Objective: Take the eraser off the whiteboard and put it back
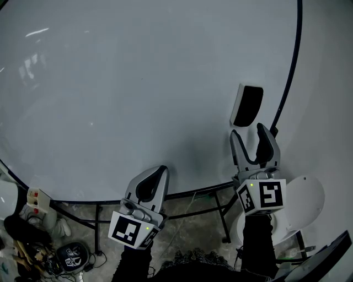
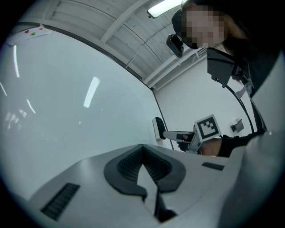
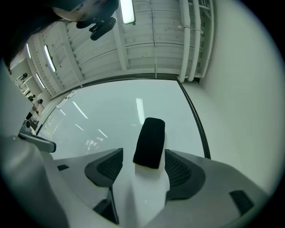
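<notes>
Black stand legs (image 1: 218,201) cross above a grey floor (image 1: 187,231). A round white object (image 1: 306,201) sits at the right; a black round device (image 1: 71,256) lies lower left. A strip light (image 3: 127,10) glows overhead.

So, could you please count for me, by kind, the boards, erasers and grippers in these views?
whiteboard: 1
eraser: 1
grippers: 2, the left gripper and the right gripper
Total: 4
</notes>
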